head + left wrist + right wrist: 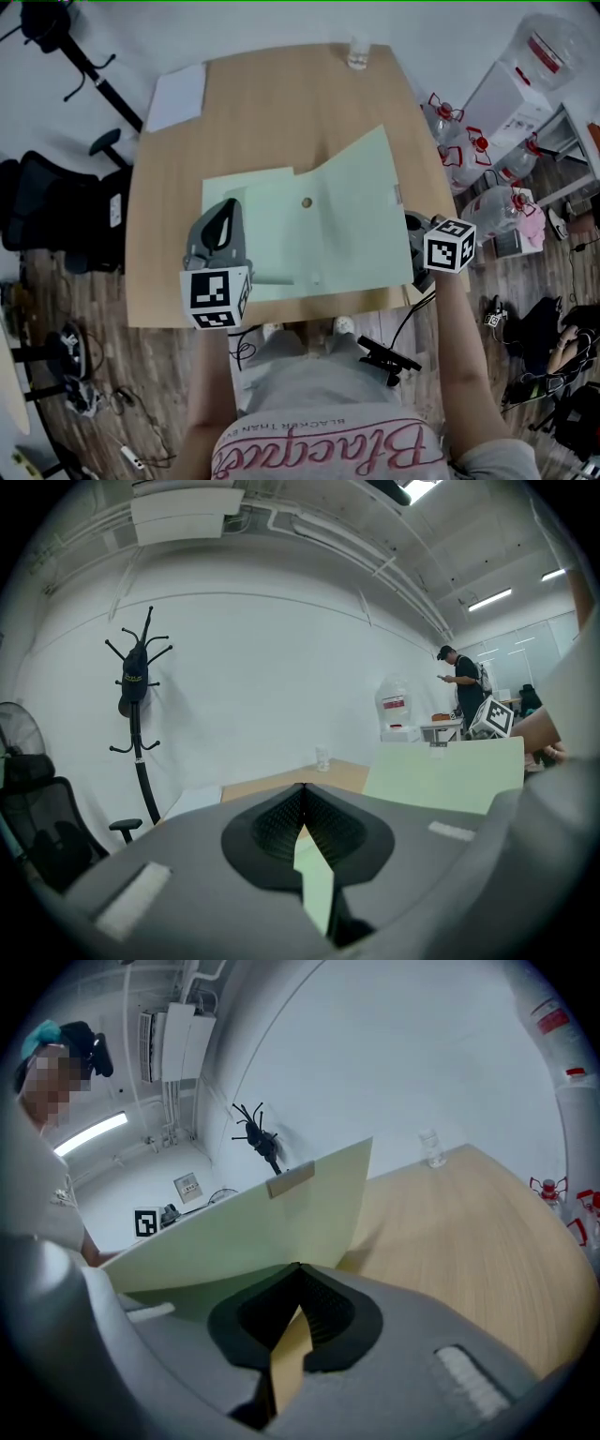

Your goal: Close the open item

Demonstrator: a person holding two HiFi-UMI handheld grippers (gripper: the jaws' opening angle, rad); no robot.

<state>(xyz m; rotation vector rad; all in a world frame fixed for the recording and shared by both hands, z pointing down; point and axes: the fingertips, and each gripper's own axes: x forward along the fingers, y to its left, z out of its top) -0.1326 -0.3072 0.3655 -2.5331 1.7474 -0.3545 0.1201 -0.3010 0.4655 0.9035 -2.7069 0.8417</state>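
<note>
A pale green folder lies open on the wooden table. Its left leaf lies flat, and its right leaf stands tilted up off the table; that raised leaf also shows at the right of the left gripper view. My left gripper rests over the flat left leaf with its jaws shut and nothing between them. By the table's right edge, my right gripper is shut too, its tip at the foot of the raised leaf. Whether it touches the leaf is hidden.
A small clear glass stands at the table's far edge and a white sheet lies at the far left corner. Water bottles crowd the floor on the right. A black chair stands on the left.
</note>
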